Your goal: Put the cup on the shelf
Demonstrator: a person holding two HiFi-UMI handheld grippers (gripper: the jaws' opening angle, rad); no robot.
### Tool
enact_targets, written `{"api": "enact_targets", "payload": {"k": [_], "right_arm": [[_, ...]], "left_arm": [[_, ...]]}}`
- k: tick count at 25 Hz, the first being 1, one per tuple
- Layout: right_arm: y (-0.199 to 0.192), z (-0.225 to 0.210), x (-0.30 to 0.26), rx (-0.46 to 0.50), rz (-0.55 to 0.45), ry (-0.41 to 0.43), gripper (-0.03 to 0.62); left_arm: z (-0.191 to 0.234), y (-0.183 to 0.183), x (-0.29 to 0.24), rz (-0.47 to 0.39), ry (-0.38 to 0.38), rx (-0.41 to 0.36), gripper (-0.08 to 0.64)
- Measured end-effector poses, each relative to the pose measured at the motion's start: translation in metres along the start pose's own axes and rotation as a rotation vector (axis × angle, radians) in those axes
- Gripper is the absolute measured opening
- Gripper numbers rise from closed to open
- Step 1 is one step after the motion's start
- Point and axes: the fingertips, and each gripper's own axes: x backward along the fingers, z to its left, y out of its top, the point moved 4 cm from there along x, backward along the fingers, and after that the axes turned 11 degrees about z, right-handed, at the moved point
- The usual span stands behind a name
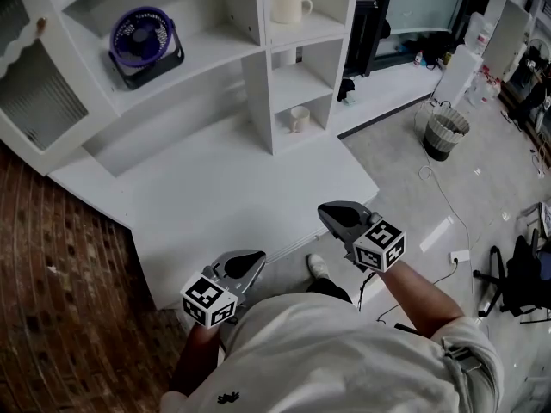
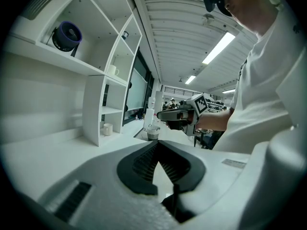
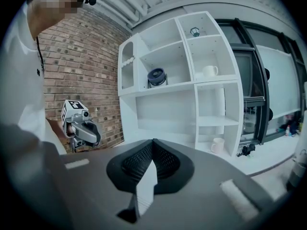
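Observation:
A small pale cup (image 1: 299, 119) stands in the lowest compartment of the white shelf unit (image 1: 258, 50); it also shows in the left gripper view (image 2: 107, 129) and the right gripper view (image 3: 217, 145). A larger cream mug (image 1: 290, 7) sits two compartments above it. Both grippers hang low over the near edge of the white counter (image 1: 215, 196), far from both cups. My left gripper (image 1: 256, 256) is shut and holds nothing. So is my right gripper (image 1: 325, 209), with its jaws closed tip to tip.
A blue fan (image 1: 142, 41) sits on the wide shelf at the left. On the grey floor to the right are a striped waste basket (image 1: 445, 133), cables and a chair base (image 1: 508, 274). Brick-patterned flooring (image 1: 60, 299) lies at the left.

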Motion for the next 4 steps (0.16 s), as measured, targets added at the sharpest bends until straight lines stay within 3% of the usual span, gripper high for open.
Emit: {"api": "enact_targets", "payload": {"k": [4], "right_arm": [[0.0064, -0.0103, -0.0007, 0.009, -0.006, -0.006, 0.011]], "left_arm": [[0.0049, 0.0017, -0.0032, 0.002, 0.006, 0.008, 0.005]]}}
